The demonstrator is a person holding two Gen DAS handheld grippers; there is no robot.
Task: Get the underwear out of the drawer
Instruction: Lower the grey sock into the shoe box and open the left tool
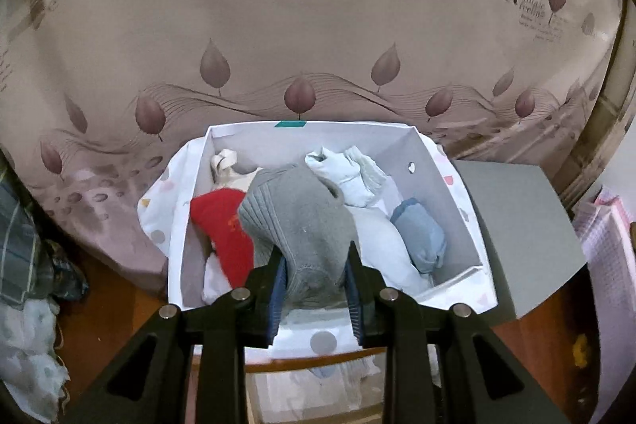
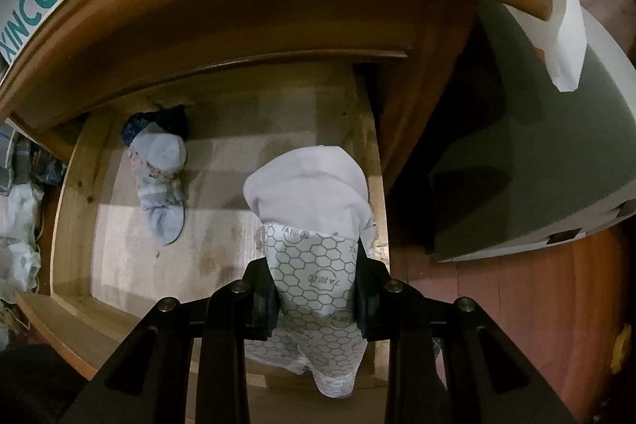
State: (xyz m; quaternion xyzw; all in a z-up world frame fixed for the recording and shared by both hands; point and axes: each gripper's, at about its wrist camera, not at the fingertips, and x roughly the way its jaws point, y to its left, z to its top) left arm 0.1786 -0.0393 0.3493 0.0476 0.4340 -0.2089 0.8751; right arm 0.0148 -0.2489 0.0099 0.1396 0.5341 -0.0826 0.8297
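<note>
Grey ribbed underwear (image 1: 306, 225) is hanging bunched above the white box; white hexagon-printed underwear (image 2: 314, 265) is dangling over the open wooden drawer (image 2: 222, 165).

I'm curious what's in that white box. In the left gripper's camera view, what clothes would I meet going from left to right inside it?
Red garment → grey underwear, pinched in the left gripper → pale blue folded piece → blue rolled piece, all inside the white box.
</note>
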